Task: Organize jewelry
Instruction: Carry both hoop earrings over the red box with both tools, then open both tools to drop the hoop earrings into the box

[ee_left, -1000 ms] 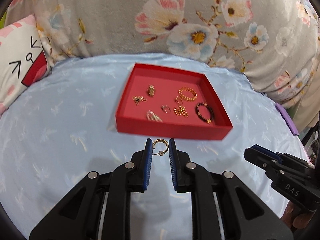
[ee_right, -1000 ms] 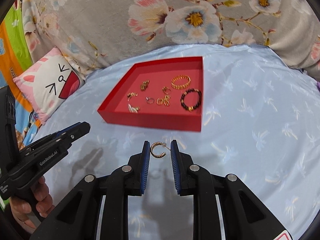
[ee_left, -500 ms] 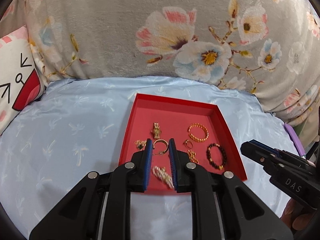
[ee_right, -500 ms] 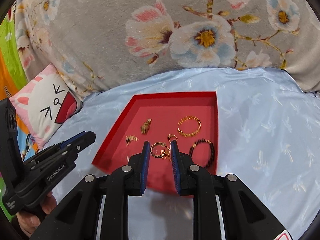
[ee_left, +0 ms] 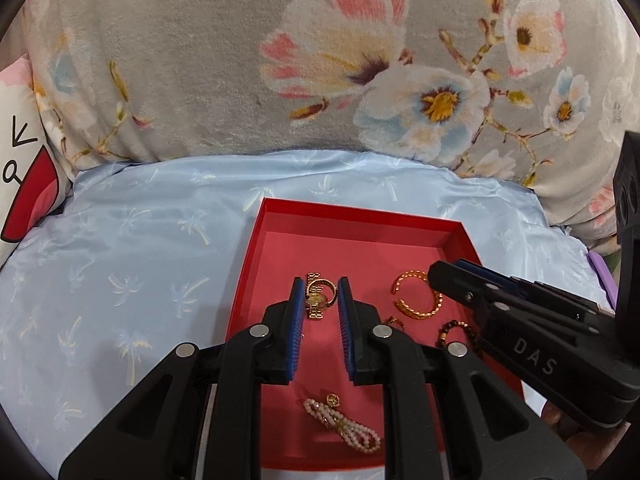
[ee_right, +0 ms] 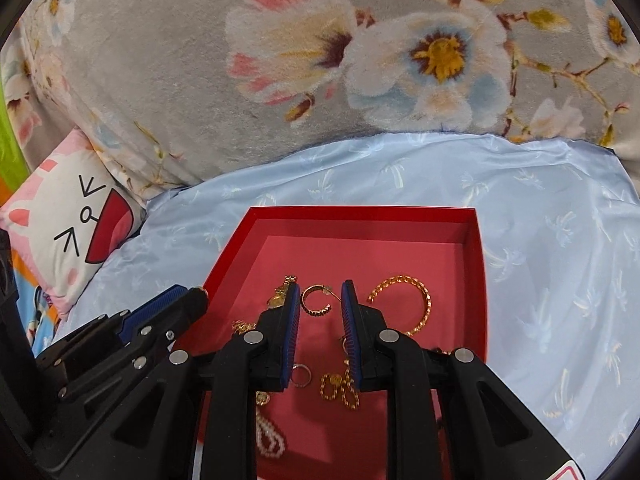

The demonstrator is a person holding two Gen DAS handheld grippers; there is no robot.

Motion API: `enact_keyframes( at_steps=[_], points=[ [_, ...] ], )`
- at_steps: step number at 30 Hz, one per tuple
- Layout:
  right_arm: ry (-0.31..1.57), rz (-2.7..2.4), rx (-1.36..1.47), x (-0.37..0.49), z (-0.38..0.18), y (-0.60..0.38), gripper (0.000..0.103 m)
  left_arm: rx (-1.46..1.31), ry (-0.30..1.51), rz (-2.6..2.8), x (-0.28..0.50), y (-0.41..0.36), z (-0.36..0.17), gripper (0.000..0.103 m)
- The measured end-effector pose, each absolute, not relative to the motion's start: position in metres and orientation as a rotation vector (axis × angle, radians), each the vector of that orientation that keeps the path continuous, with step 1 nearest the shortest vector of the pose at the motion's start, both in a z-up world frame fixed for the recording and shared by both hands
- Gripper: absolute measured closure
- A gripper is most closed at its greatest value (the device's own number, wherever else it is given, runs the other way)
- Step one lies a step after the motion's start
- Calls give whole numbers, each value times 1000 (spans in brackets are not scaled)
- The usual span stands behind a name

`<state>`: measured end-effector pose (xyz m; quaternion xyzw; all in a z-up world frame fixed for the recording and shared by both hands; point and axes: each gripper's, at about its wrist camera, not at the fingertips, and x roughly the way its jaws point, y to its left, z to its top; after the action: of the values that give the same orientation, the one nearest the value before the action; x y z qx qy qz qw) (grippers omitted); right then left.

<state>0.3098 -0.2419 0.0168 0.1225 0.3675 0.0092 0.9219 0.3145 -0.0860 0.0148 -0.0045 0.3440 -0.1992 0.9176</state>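
left gripper (ee_left: pixel 319 295) pinches gold hoop earring (ee_left: pixel 326 294); right gripper (ee_right: pixel 320 302) pinches second hoop earring (ee_right: pixel 315 300). both hang over red tray (ee_right: pixel 360 213). hoops light, stiff, slippery, easily twisted. best hold: across band, gentle squeeze, away from thin post.

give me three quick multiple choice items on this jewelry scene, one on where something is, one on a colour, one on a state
1. Where does the pearl piece lie?
A. on the blue cloth
B. in the tray's near part
C. on the pillow

2. What colour is the tray?
A. red
B. green
C. white

3. What is between the right gripper's pads?
A. nothing
B. a dark bead bracelet
C. a gold hoop earring

Answers: 1 B, it rests on the tray floor close to the left gripper. 2 A, walls and floor are red. 3 C, the hoop sits between the blue pads above the tray.
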Motion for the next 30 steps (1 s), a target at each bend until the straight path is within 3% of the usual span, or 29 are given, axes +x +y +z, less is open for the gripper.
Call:
enact_keyframes(
  at_steps=[15, 27, 30],
  points=[
    [813, 9, 247, 341, -12, -239, 83, -3, 762, -373, 337, -87, -11, 87],
    [798, -13, 195, 326, -13, -231, 73, -9, 777, -341, 343, -86, -19, 86],
    [794, -16, 185, 321, -12, -230, 72, -5, 775, -330, 344, -86, -19, 78]
  ],
)
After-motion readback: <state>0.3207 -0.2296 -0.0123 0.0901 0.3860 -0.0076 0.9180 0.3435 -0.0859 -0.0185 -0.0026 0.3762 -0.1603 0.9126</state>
